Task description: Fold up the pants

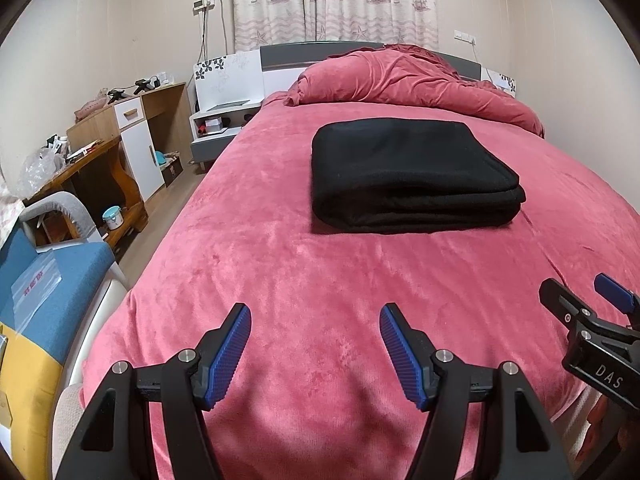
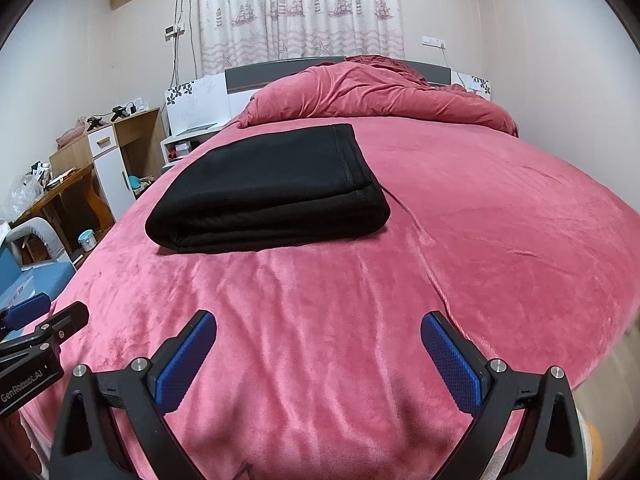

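Broadly, the bed (image 1: 280,264) under its pink plush cover fills both views, a rumpled pink duvet (image 1: 404,80) heaped at the headboard end. The black pants (image 1: 408,172) lie mid-bed as a thick, squared bundle, already folded by the look of it, long side running across the bed, well ahead of both tools. From the left gripper (image 1: 316,328) they sit ahead and slightly right; from the right gripper (image 2: 320,340), ahead and left. Neither looks clearly nearer. Both stand wide and empty above bare cover; nothing lies between.

Black pants (image 1: 412,172), folded flat, mid-bed
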`<state>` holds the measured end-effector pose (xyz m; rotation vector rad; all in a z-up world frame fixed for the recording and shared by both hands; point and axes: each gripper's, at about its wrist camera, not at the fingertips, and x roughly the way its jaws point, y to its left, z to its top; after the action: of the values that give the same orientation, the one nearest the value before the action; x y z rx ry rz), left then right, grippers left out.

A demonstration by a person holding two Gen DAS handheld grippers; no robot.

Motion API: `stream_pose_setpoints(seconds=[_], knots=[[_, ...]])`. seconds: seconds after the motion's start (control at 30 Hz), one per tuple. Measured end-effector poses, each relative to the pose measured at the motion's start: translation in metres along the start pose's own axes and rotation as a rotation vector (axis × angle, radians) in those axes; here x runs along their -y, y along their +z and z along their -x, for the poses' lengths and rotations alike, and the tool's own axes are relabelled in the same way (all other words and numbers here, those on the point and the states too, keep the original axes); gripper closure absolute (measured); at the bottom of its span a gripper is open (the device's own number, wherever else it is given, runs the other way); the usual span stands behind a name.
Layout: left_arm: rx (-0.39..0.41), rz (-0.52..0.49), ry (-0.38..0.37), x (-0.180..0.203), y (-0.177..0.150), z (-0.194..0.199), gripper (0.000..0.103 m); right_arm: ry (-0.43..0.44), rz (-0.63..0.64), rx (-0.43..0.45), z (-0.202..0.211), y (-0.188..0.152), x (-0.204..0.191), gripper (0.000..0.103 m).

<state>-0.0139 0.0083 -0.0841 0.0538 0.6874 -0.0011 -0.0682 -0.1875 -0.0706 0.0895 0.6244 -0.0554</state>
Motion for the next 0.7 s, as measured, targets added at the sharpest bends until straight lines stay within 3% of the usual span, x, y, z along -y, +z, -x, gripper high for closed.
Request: stream_pose_setpoints(seconds=[0.7], knots=[[-0.006, -0.014, -0.009, -0.0007, -0.0032, 0.0003, 0.035, -0.003, -0.017, -0.020, -0.0036, -0.0021, 0.0023, 0.000]])
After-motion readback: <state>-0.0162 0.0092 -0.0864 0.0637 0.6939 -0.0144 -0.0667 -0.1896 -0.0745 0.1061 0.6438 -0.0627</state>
